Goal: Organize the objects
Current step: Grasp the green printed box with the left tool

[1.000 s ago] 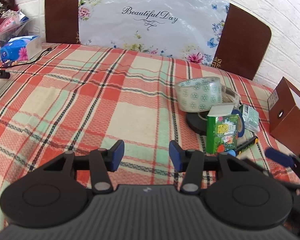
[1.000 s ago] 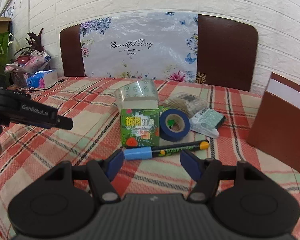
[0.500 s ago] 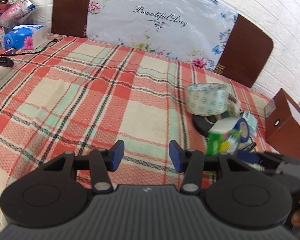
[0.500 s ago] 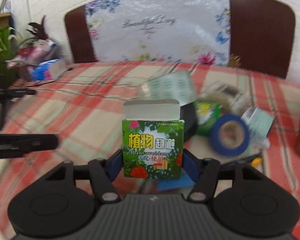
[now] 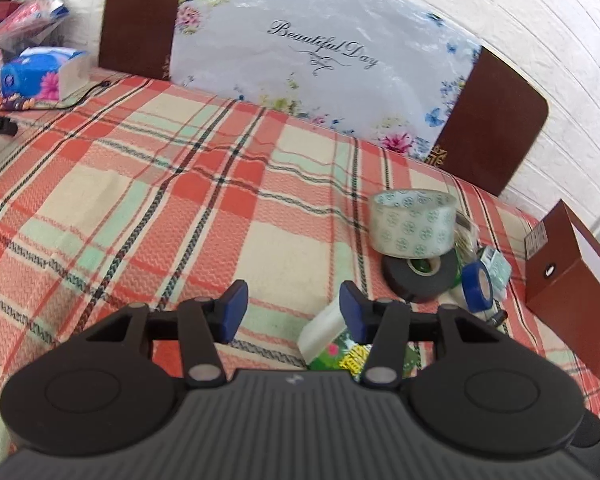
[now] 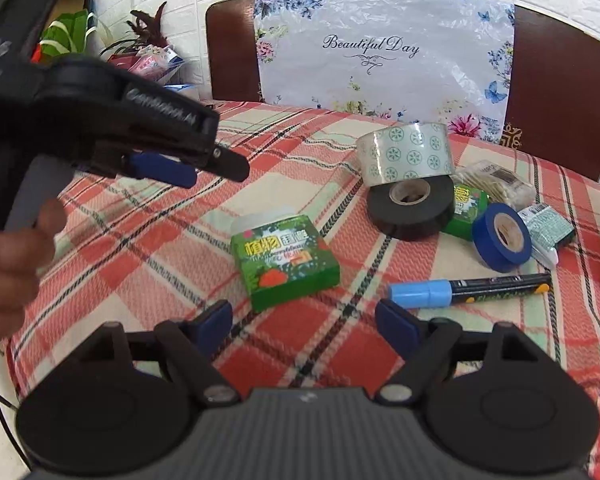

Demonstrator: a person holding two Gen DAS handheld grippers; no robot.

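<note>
Green box (image 6: 284,262): lies flat on the plaid table (image 6: 148,248), just ahead of the right gripper (image 6: 304,320), whose fingers are spread wide and hold nothing. Left gripper (image 5: 292,310): fingers likewise apart, empty, above the cloth beside the box. Brown box (image 5: 568,288): at the table's right edge, contents unseen.

Black hand-held gripper (image 6: 304,322), blue pads (image 6: 216,320), silver screws, white lettering

A plaid tablecloth (image 5: 148,208) is covering the table. At 12 o'clock, a floral "Beautiful Day" sheet (image 6: 384,56) is leaning against a brown chair (image 6: 556,92); a tissue pack (image 5: 40,74) is sitting at 10 o'clock.
</note>
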